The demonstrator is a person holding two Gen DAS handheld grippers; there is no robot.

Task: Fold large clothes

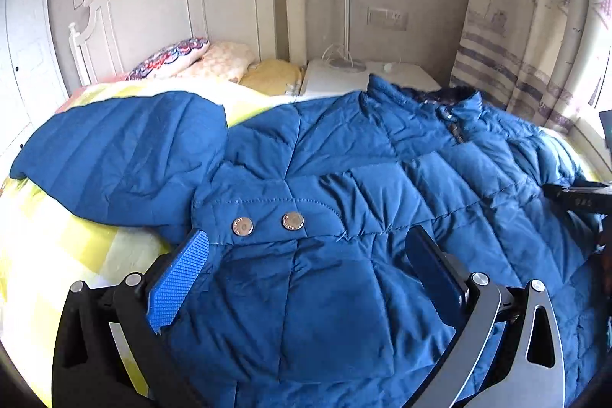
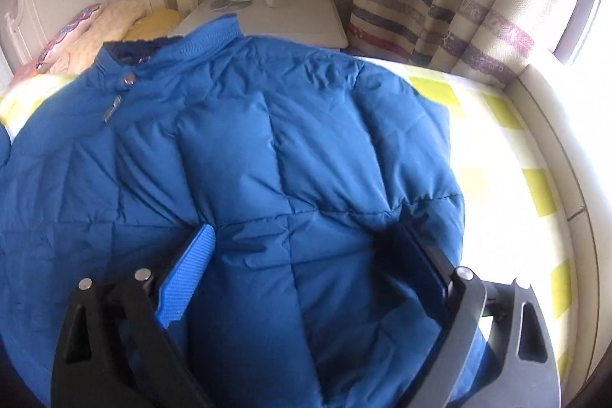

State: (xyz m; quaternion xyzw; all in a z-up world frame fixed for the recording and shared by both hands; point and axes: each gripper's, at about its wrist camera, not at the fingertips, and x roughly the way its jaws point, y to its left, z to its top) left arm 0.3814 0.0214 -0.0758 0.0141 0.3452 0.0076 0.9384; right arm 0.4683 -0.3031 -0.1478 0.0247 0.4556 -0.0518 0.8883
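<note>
Left gripper [image 1: 306,255] and right gripper [image 2: 310,255], both spread wide, empty, over blue quilted down jacket [image 1: 344,171] laid across yellow-checked bed [image 1: 57,255]; risk: slippery puffy fabric escaping a shallow pinch.

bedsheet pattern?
Yellow-green and white checks on the bedsheet; clearest in the right wrist view.

You've got a white wooden headboard [image 1: 183,6] at the bed's head, patterned pillows [image 1: 172,58] against it, a white nightstand [image 2: 290,14] alongside, striped curtains [image 2: 432,6] beyond.
</note>
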